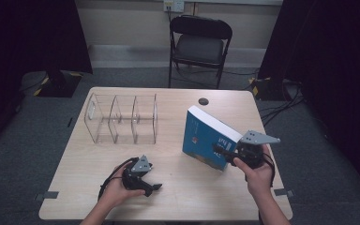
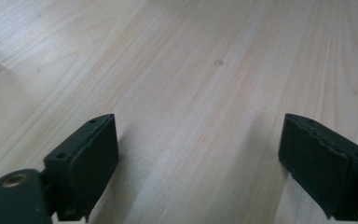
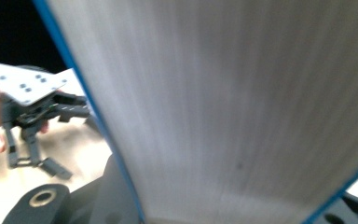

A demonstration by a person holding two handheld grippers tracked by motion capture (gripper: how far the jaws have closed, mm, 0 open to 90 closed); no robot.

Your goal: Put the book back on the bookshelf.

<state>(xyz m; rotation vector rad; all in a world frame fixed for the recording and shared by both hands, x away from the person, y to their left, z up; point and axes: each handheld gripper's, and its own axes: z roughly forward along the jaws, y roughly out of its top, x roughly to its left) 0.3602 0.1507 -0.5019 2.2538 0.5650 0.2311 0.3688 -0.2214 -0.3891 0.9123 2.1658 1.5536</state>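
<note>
The worktop (image 1: 178, 197) carries a clear three-slot organiser (image 1: 122, 119) at its far left, presumably the destination. A thick blue book (image 1: 208, 136) stands tilted on the right half, pinched by its page edge in the right gripper (image 1: 225, 151) for lifting. The left gripper (image 1: 152, 189) rests near the front edge, jaws wide apart and empty.
</note>
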